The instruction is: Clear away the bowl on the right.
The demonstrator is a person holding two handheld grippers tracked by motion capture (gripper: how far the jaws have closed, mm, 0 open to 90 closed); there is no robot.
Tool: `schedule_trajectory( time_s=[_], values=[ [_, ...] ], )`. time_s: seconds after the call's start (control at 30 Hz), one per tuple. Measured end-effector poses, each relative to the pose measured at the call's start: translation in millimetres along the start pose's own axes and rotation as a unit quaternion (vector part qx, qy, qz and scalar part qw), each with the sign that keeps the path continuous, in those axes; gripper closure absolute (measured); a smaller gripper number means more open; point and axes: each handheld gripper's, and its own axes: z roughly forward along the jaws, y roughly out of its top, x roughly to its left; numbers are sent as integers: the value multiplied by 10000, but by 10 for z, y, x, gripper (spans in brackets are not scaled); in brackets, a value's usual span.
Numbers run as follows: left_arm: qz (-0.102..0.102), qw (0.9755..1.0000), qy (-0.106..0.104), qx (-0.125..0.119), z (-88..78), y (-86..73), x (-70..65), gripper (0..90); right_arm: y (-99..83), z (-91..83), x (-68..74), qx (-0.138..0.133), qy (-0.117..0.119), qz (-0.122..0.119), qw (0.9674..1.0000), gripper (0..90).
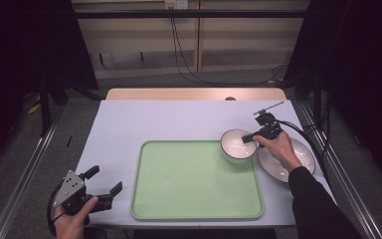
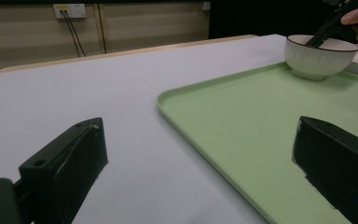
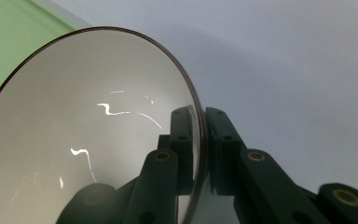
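While your right hand-held gripper (image 1: 249,137) pinches the bowl (image 1: 237,146) rim at the tray's (image 1: 196,179) two o'clock corner, your left hand-held gripper (image 1: 103,180) rests wide apart at eight o'clock.

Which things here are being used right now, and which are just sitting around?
Being used:
- bowl, its rim pinched by the right gripper
- green tray, whose far right corner the bowl sits at

Just sitting around:
- plate beside the tray
- left gripper, jaws open, holding nothing
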Motion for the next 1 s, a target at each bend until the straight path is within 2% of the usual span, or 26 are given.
schedule_trajectory(
  time_s=[0.23,0.43,0.47,1.0],
  values=[
    [11,10000,-2,6,-2,1,1,29,-10,9,9,-8,-46,-96,9999,823],
    [0,10000,-10,-8,-1,0,1,29,-15,13,23,-84,-14,-165,9998,769],
    [0,10000,-9,-2,-1,0,1,29,-18,13,25,-91,32,-224,9997,747],
    [-23,10000,-20,-23,-5,0,5,29,-11,-14,13,-414,-138,-304,9986,336]
  ],
)
